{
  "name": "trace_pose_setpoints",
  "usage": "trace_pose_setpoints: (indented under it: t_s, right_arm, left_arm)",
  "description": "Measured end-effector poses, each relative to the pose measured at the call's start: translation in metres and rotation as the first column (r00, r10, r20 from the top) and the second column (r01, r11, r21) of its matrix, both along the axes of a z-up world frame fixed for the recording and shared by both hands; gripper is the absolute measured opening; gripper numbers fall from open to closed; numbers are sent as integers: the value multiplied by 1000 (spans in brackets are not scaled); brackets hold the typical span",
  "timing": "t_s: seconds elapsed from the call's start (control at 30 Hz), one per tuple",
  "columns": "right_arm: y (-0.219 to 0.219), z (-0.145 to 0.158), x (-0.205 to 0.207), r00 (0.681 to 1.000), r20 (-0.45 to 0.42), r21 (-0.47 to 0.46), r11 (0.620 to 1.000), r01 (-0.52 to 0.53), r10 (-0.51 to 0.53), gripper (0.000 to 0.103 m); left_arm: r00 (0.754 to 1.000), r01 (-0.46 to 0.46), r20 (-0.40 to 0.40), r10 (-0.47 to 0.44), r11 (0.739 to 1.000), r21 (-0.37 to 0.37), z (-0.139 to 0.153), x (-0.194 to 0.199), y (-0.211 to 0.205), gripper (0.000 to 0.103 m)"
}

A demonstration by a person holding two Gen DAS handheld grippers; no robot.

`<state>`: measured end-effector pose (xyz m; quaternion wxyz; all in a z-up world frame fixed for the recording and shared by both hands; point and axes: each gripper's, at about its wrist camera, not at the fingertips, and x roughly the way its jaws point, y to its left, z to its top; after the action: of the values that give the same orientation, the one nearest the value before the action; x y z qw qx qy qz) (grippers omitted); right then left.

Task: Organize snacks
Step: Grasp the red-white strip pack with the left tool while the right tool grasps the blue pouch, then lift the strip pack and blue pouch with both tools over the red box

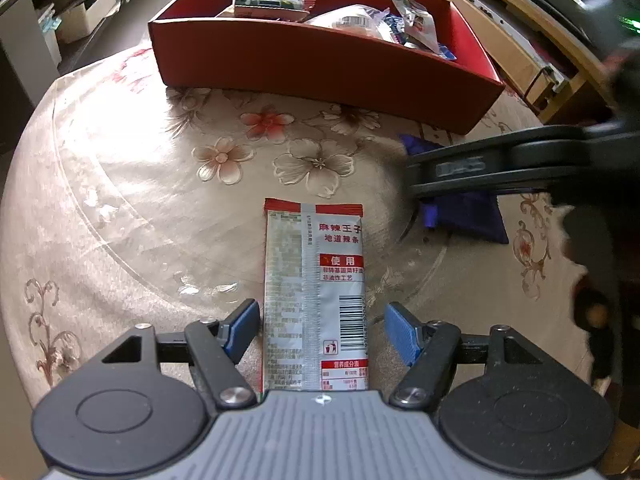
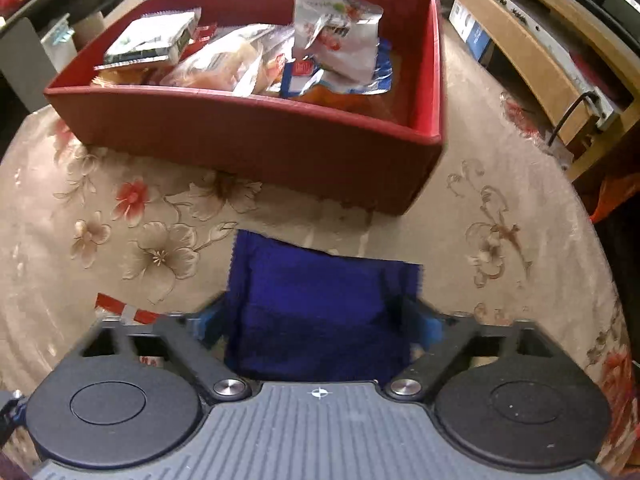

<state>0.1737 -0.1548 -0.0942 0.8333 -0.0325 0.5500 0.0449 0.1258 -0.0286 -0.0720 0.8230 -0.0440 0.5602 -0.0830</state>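
- The left gripper [image 1: 320, 330] points steeply down at a round table [image 1: 120, 184] covered by a floral cloth under a clear sheet.
- Its jaws stand open, one blue pad on each side of a silver spicy-strip snack packet [image 1: 314, 296] with red end bands and a barcode; a visible gap remains on both sides, the right one wider, so the pads [image 1: 402, 332] do not press it.
- That packet lies flat near the table's near edge, printed back upward, its long side running away from the camera.
- The right gripper [image 2: 320, 320] is set over a dark blue snack packet [image 2: 320, 304], which fills the space between its blue fingertips [image 2: 202, 326].
- The packet's sides reach both fingertips, but motion blur hides whether they are pressing it, so I cannot tell if it is gripped.
- In the left wrist view, the right gripper's black fingers cross above the blue packet, which lies on the cloth to the right of the silver one and well apart from it.
- A red open-topped box [image 2: 248, 136] sits farther back on the table, toward its far edge, beyond both packets.
- Inside it lie several snack bags [image 2: 336, 28]: a silver pouch standing upright on the right side, clear-wrapped pieces in the middle, and a flat green-and-white pack at the left.
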Motion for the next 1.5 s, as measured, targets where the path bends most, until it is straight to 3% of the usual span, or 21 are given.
trace_pose_setpoints:
  t_s: [0.1,0.23,0.3,0.37,0.47,0.53,0.63,0.83,1.0,1.13,1.5]
  right_arm:
    - [-16,10,-5,1000,0,88,996,16,-16,74]
    - [-30,21,-13,1000,11,179,984,12,-14,51]
    - [-30,21,-15,1000,19,198,980,8,-12,53]
    - [-33,20,-14,1000,4,214,977,-9,8,73]
    - [-43,27,-16,999,1,154,987,44,-45,89]
    - [-52,27,-13,997,7,166,983,79,-82,93]
    - [-58,18,-8,993,-51,212,970,116,-107,95]
    - [-25,3,0,997,-81,95,995,21,-13,103]
    - [-9,-1,-7,999,-44,-24,999,-29,28,99]
    - [-17,8,-17,999,-34,6,1000,-13,13,77]
    - [-37,25,-32,1000,-13,51,999,-4,5,74]
  left_arm:
    - [1000,-9,-7,9,1000,-4,-1,2,2,69]
    - [1000,-2,-3,2,1000,12,-2,1,-3,69]
    - [1000,0,0,0,1000,20,-2,1,-5,70]
    - [1000,3,0,-3,1000,17,-2,1,-5,70]
    - [1000,-2,-4,2,1000,8,-2,2,-4,71]
    - [1000,3,-5,-2,1000,9,-2,2,-5,73]
    - [1000,9,-6,-9,1000,11,-3,2,-6,73]
    - [1000,16,-5,-16,1000,6,-3,2,-6,74]
    - [1000,13,-9,-13,1000,-4,-3,3,-4,74]
    - [1000,11,-11,-11,1000,-7,-2,3,-2,74]
    - [1000,18,-7,-18,1000,-10,0,0,-5,74]
